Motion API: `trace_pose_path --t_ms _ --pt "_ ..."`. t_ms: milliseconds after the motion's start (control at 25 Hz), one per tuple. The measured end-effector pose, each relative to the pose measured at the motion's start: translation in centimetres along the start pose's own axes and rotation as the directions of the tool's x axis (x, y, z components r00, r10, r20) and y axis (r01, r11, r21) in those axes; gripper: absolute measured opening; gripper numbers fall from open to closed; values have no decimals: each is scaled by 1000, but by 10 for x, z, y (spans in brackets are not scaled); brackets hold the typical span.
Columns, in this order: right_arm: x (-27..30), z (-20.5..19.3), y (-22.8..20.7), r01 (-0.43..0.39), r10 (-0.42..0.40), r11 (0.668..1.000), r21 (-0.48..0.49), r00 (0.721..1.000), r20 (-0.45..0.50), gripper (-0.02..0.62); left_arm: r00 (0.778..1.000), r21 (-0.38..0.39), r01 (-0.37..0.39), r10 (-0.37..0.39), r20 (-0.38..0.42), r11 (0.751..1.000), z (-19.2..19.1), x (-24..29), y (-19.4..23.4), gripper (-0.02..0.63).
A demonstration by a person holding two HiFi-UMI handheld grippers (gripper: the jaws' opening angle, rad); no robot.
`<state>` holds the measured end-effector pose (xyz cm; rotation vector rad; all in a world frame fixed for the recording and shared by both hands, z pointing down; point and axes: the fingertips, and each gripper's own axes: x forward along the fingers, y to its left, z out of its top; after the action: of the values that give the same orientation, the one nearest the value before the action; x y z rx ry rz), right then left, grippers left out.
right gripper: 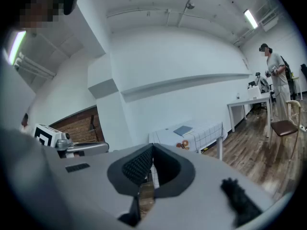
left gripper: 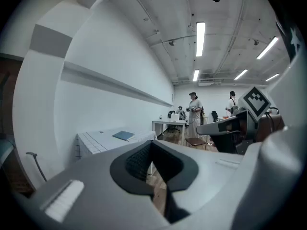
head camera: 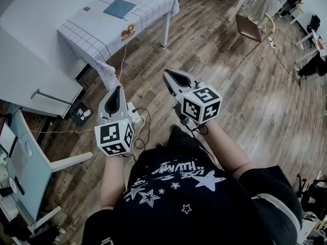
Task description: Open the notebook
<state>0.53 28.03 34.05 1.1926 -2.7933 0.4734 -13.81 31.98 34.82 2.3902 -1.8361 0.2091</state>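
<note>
A blue notebook [head camera: 120, 8] lies closed on a table with a checked white cloth [head camera: 92, 32] at the far left of the room. It also shows small in the left gripper view as the notebook [left gripper: 124, 135] and in the right gripper view as the notebook [right gripper: 183, 130]. Both grippers are held in the air in front of the person's chest, well short of the table, over the wooden floor. The left gripper [head camera: 115, 92] is shut with nothing in it, its tips meeting [left gripper: 151, 143]. The right gripper [head camera: 171, 76] is likewise shut and empty [right gripper: 152, 146].
A brown chair [head camera: 253, 28] stands by a white table at the upper right. A light desk with white legs [head camera: 30, 162] sits at the left, and cables [head camera: 140, 131] trail over the floor. People [left gripper: 194, 114] stand at the far end of the room.
</note>
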Motion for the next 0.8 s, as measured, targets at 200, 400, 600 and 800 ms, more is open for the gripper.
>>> trace_pose_path --t_ms 200,400,600,800 --pt "-1 -4 9 8 -8 1000 -12 1000 -1 17 1000 7 13 -13 4 1000 -3 -4 0 9" --pt "-8 -12 11 28 -28 999 -17 999 -15 17 1000 -13 16 -16 2 1000 -10 -11 0 9" --pt "-17 -12 14 43 -43 999 -7 999 -4 17 1000 -30 7 -8 -10 1000 -16 -17 1 9" --pt "-24 -6 17 54 -55 998 9 998 42 17 1000 -55 17 -16 16 998 -14 -23 3 9"
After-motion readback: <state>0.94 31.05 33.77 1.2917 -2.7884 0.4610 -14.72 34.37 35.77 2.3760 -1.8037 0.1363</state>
